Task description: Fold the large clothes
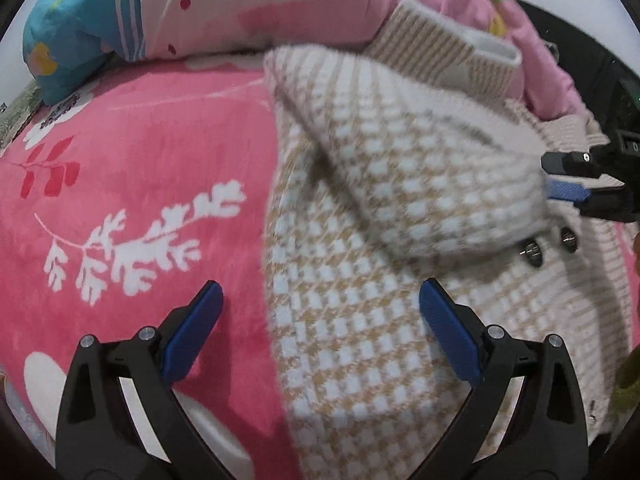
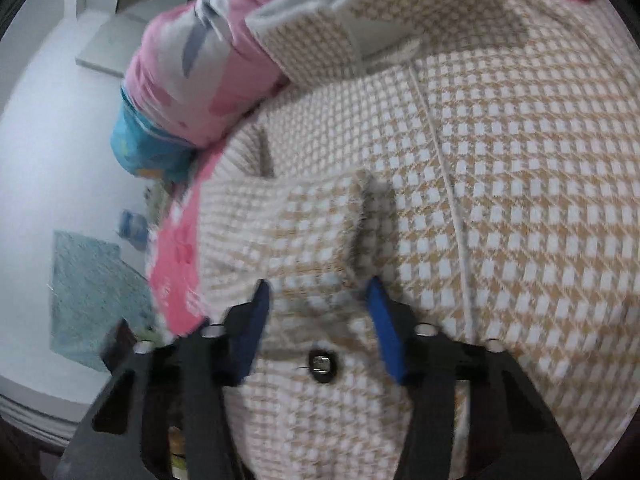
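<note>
- On the bed (image 1: 132, 184), the coat (image 1: 360, 320) lies spread, one flap folded across.
- My right tool (image 2: 318, 300) pinches that flap's edge; I'd lay it flat.
- My left tool (image 1: 320, 300) hangs open, empty, ready to smooth.

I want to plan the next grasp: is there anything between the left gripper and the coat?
Nothing visible does. The left gripper is open directly over the left edge of the coat: one finger is over the pink blanket, the other over the coat.
</note>
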{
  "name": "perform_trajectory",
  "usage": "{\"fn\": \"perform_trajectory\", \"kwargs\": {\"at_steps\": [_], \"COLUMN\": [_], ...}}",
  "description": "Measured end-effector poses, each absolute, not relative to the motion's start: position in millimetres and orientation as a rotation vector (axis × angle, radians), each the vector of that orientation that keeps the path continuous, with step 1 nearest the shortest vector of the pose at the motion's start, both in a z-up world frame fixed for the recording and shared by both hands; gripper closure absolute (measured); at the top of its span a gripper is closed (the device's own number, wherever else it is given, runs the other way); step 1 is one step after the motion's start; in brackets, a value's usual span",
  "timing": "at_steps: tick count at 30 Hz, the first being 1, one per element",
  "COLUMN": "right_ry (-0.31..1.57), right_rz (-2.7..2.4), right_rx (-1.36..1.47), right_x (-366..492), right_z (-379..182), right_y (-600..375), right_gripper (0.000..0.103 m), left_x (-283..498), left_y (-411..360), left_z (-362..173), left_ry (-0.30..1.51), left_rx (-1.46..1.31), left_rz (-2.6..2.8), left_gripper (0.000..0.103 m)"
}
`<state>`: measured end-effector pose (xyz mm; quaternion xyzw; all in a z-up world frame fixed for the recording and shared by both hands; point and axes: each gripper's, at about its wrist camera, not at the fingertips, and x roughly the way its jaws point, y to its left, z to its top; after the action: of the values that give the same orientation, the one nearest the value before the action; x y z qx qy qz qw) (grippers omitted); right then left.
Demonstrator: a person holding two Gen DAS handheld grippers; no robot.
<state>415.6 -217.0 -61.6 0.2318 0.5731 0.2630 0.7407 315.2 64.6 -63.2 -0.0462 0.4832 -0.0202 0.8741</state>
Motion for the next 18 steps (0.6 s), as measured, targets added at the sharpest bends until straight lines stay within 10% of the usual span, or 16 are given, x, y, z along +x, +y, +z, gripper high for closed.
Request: {"fn": "perform_trajectory", "kwargs": {"at_steps": [5, 18], "right_ry": [1.147, 0.881], "right_rz": [0.612, 0.376], "right_rx": [0.435, 0.485], "right_x": [414.3, 450.6], "right_z": [-20.0, 62.7], "right_y": [-211.2, -320.6], "right_gripper": [0.094, 0.094], "left_x": [319.5, 323.3], "left_y": [69.6, 70.2], "left_z": [-69.2, -72.4], "left_ry": [1.023, 1.019], "left_rx": [-0.105, -0.085], "left_rz": [-0.035, -0.032], "left_gripper": [0.008, 0.008]}}
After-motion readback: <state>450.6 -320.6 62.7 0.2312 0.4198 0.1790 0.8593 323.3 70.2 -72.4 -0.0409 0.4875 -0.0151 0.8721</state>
